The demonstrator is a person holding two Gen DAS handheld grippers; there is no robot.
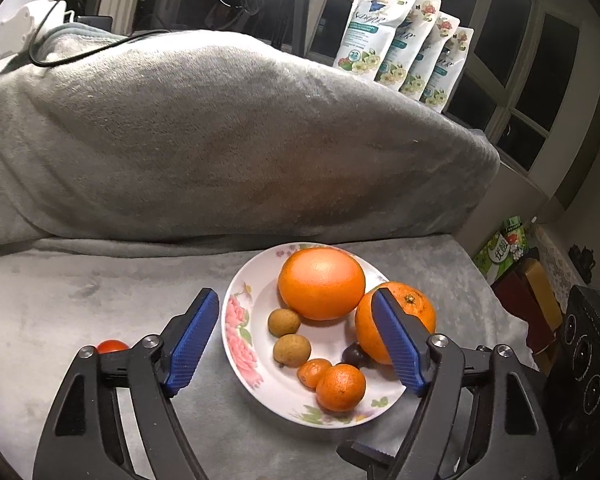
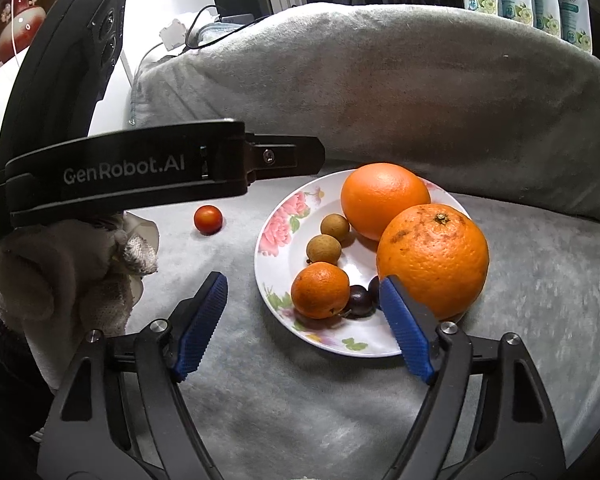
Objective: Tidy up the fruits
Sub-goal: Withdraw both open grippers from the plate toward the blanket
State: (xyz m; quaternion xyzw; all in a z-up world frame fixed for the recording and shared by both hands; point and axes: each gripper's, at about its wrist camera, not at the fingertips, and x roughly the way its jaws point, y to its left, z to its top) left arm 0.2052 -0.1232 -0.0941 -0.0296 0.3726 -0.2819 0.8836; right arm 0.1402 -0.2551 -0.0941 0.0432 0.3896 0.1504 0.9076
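Note:
A white floral plate (image 1: 236, 320) (image 2: 276, 240) sits on the grey blanket. It holds two large oranges (image 1: 321, 283) (image 2: 432, 260), two brown longans (image 1: 284, 322) (image 2: 323, 249), small mandarins (image 1: 341, 387) (image 2: 320, 290) and dark plums (image 1: 354, 354) (image 2: 358, 300). A cherry tomato (image 1: 112, 346) (image 2: 208, 219) lies on the blanket left of the plate. My left gripper (image 1: 296, 302) is open and empty above the plate's near side. My right gripper (image 2: 304, 288) is open and empty over the plate's near edge.
A grey blanket-covered cushion (image 1: 220, 140) rises behind the plate. Several refill pouches (image 1: 404, 40) stand at the back right. Boxes and a black device (image 1: 580, 360) are at the right. The left gripper's body and a gloved hand (image 2: 60, 272) fill the right wrist view's left side.

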